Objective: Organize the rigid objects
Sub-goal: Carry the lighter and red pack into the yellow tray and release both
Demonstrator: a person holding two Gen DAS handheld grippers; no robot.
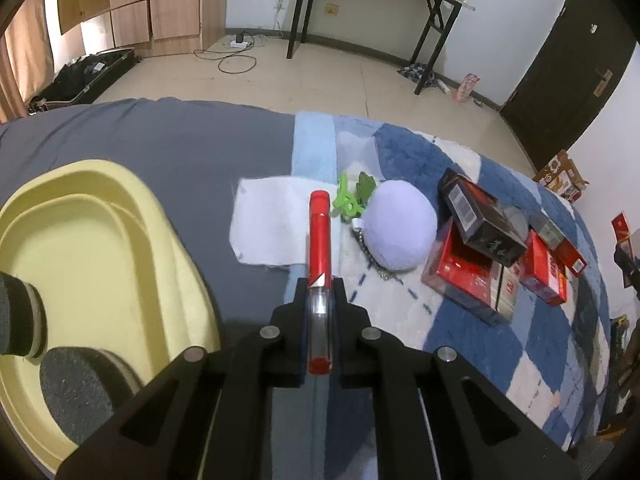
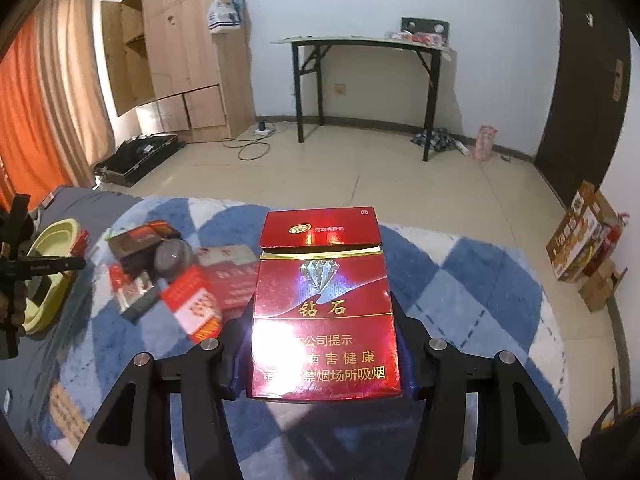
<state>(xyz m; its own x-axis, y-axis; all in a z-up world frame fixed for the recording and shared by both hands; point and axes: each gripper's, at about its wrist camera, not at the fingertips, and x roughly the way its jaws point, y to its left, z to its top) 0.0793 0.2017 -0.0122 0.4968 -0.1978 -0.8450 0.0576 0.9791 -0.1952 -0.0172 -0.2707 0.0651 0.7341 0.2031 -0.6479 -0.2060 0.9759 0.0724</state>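
Note:
My left gripper [image 1: 320,292] is shut on a red pen [image 1: 319,236] and holds it above the bed, right of a yellow tray [image 1: 132,232] with two grey round pads [image 1: 76,392] in it. My right gripper [image 2: 324,320] is shut on a red cigarette box [image 2: 324,304], held above the blue checkered blanket [image 2: 460,292]. A pile of red and black boxes [image 1: 492,248] lies on the blanket; it also shows in the right wrist view [image 2: 160,276]. The tray [image 2: 52,248] and the left gripper [image 2: 44,266] show at the left there.
A lilac plush ball [image 1: 400,226], a green clip [image 1: 346,200] and a white cloth [image 1: 272,224] lie beside the pen. A grey sheet [image 1: 180,140] covers the bed's left part. A black-legged table [image 2: 360,44], a wardrobe [image 2: 180,52] and cardboard boxes [image 2: 580,236] stand around the floor.

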